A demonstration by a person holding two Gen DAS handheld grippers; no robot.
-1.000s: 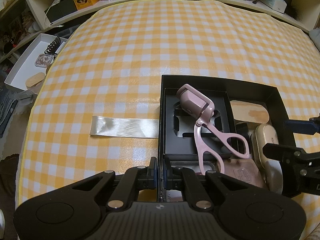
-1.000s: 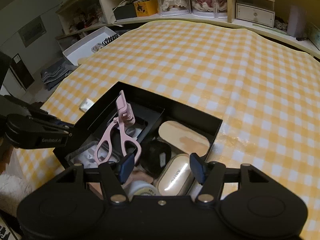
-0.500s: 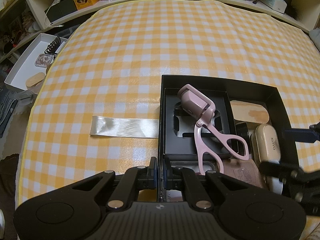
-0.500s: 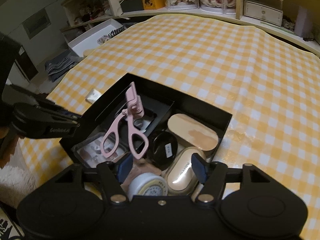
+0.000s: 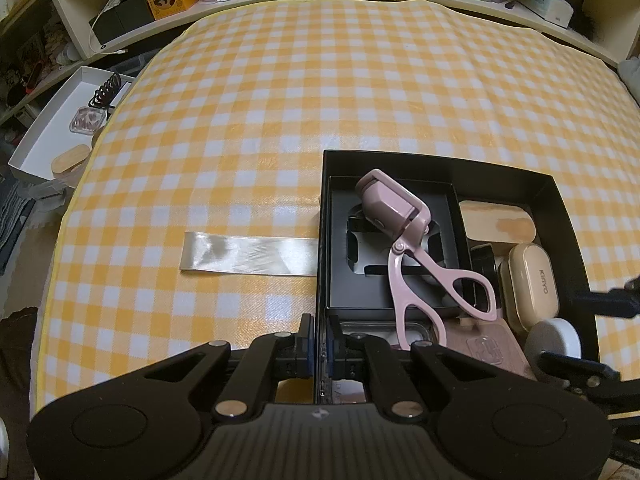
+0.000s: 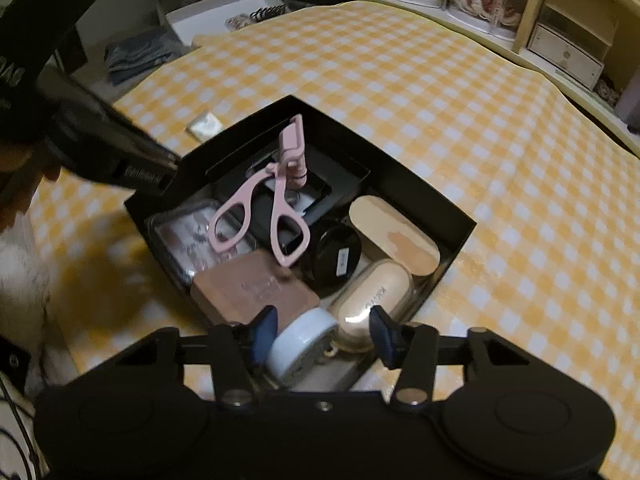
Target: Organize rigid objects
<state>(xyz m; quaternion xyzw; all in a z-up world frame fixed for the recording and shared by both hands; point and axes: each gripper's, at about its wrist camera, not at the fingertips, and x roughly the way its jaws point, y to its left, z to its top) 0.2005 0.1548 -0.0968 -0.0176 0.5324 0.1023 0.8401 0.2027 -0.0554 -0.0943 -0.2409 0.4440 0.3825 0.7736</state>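
Between my two grippers sits the black box (image 5: 562, 216), its near-left wall pinched in the left gripper (image 5: 319, 346), whose jaws are nearly closed on that thin wall. I judge this hold is there to steady the box, so I would leave it alone.

Ahead of the right gripper (image 6: 322, 330) the box is crowded. Its jaws are closing, and the white jar (image 6: 302, 340) lies tilted between them; the left pad looks close to the jar's side, the right pad stands clear of it, so I see no grip yet. To do this step well I would centre the jar so both pads meet its round wall together, then close gently; a lopsided squeeze could roll it against the cream case (image 6: 374, 298), which touches it on the right-pad side, or the brown compact (image 6: 256, 292) just beyond the left pad.

The curler (image 6: 276, 196) leans across the inner tray beyond the jar, well clear of the pads.

From the left wrist I see a ribbon (image 5: 248, 256) stretching away from the box's outer wall, and the jar only as a pale disc between the right fingers (image 5: 576, 366). From the right wrist I get the pad gaps and the jar's tilt, which the left view hides.
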